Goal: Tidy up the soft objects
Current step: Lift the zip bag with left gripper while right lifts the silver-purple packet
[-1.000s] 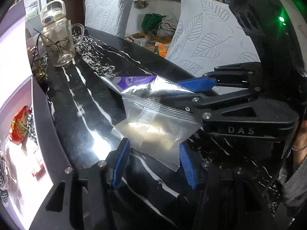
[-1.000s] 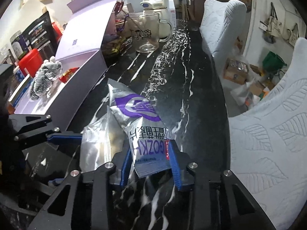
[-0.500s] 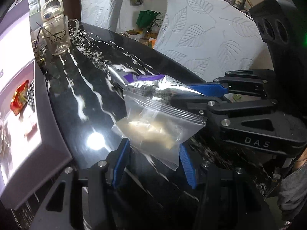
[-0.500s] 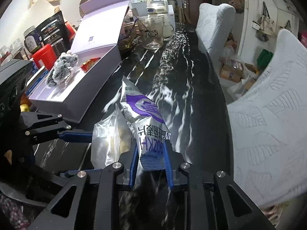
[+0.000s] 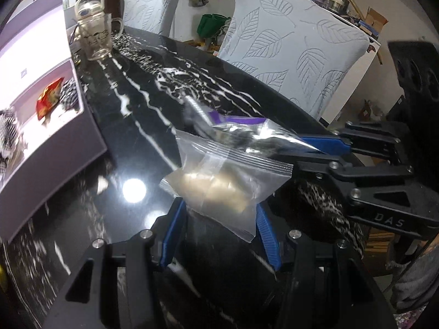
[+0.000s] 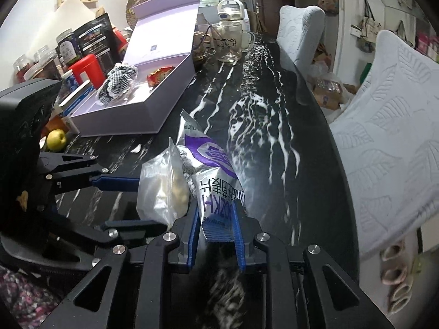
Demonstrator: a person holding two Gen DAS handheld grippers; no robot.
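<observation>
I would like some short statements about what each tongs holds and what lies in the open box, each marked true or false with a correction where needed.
1. The left tongs hold a clear zip bag. True.
2. The right tongs hold the glass mug. False: they are shut on a silver and purple snack packet; the mug stands on the table.
3. The purple box is closed. False: its lid stands open.
4. A black-and-white checked soft item lies in the box. True.
5. The two bags are inside the box. False: both are held over the table.

Clear plastic zip bag (image 5: 227,175); shiny foil packet (image 6: 211,170); glossy black marble table (image 5: 153,101); glass mug (image 5: 96,38).
</observation>
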